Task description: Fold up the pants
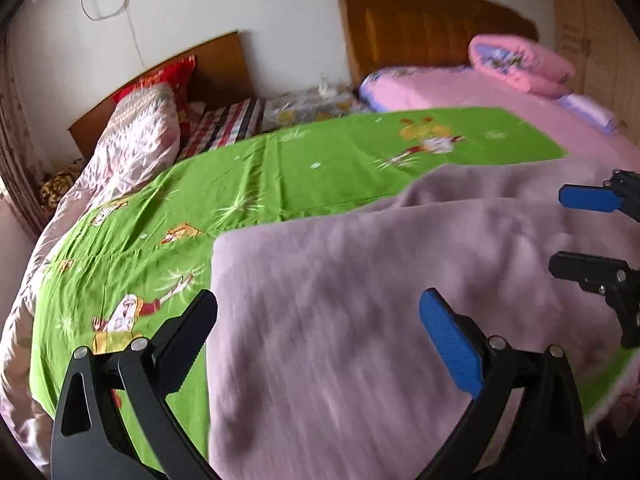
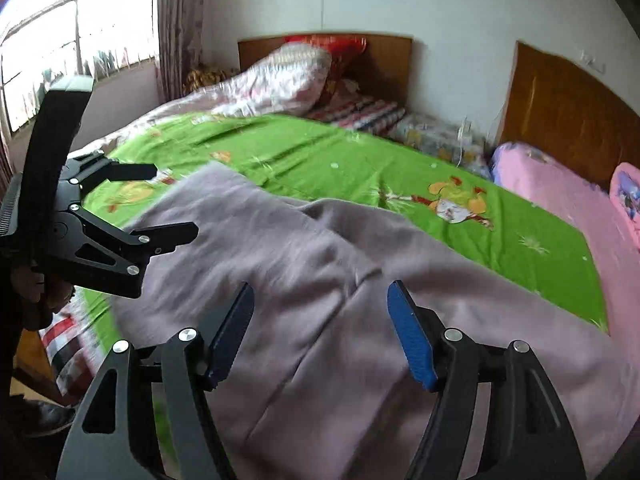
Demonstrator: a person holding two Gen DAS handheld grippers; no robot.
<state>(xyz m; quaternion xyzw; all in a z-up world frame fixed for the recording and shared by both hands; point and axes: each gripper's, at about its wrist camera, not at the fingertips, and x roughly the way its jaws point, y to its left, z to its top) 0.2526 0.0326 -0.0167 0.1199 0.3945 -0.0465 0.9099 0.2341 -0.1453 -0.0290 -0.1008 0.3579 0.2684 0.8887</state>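
Mauve fleece pants (image 1: 360, 280) lie spread on a green cartoon-print sheet (image 1: 280, 168); the right wrist view shows their two legs (image 2: 304, 264) running away across the bed. My left gripper (image 1: 320, 300) hovers open over the near part of the fabric, nothing between its fingers. It also shows at the left of the right wrist view (image 2: 176, 200), above the pants' left edge. My right gripper (image 2: 320, 288) is open too, over the cloth near a seam, and holds nothing. In the left wrist view it enters from the right edge (image 1: 560, 232).
The green sheet (image 2: 320, 160) covers two beds pushed together, with wooden headboards (image 1: 432, 20) at the far wall. A floral quilt (image 1: 136, 132) is bundled at the left, a pink sheet and a pink pillow (image 1: 520, 60) at the right. A window (image 2: 60, 40) lies left.
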